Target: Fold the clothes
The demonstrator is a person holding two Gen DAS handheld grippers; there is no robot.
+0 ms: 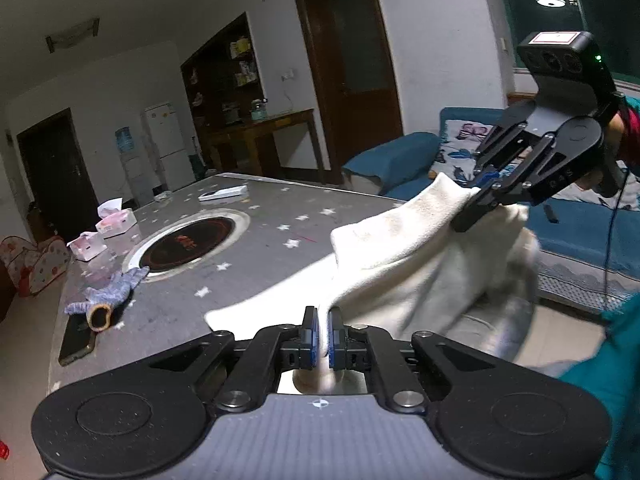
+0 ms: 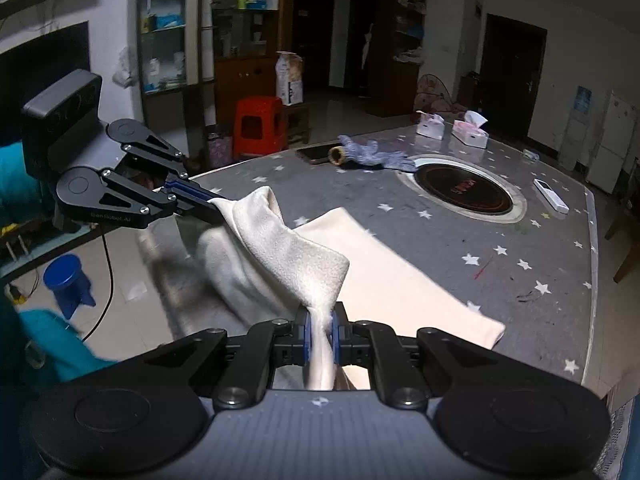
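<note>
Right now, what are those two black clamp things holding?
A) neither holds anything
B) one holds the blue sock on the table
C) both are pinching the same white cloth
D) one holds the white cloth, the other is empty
C: the left gripper and the right gripper are each shut on the white cloth, which stretches between them; the blue sock lies untouched on the table.

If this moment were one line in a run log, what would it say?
task: fold clothes | left gripper: shut on white garment | right gripper: shut on white garment | garment: lifted, part on table
</note>
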